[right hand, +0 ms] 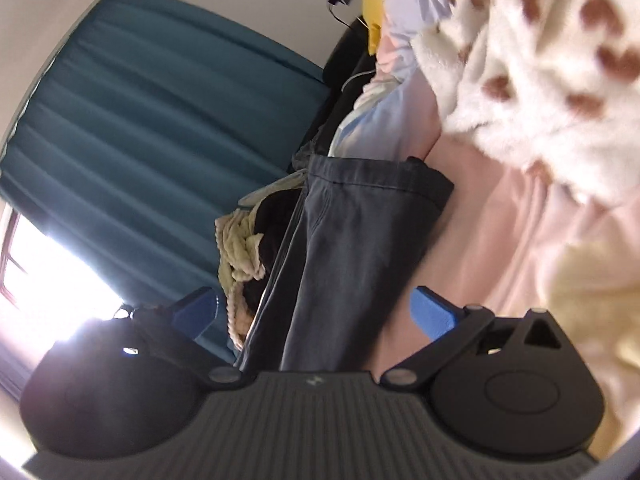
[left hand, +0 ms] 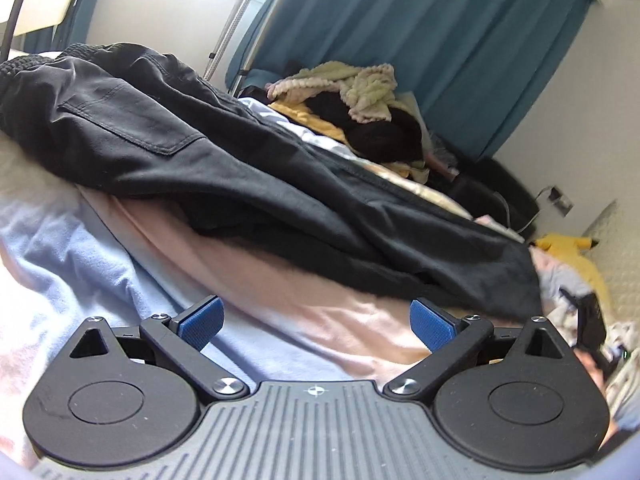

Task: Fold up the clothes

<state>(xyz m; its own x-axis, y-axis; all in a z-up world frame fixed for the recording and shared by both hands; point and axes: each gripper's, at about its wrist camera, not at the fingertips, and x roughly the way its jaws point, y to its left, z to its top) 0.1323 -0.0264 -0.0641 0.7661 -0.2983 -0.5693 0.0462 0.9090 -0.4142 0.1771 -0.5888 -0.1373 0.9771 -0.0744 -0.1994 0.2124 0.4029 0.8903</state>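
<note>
A pair of dark grey trousers (left hand: 224, 168) lies stretched across the bed on a pink blanket (left hand: 304, 300), waistband at the far left, leg ends toward the right. My left gripper (left hand: 316, 322) hovers open just short of the trousers, nothing between its blue pads (left hand: 202, 322). In the right wrist view, rolled sideways, the same trousers (right hand: 352, 248) run up from between the fingers to a hemmed end. My right gripper (right hand: 316, 312) is open, its fingers standing either side of the trouser cloth without closing on it.
A heap of clothes (left hand: 360, 108), cream knit over black and yellow, sits behind the trousers. Teal curtains (left hand: 440, 32) hang behind. A white fleece with brown hearts (right hand: 540, 72) lies beside the trousers. Light-blue bedding (left hand: 68, 256) is at left, a yellow plush (left hand: 568, 248) at right.
</note>
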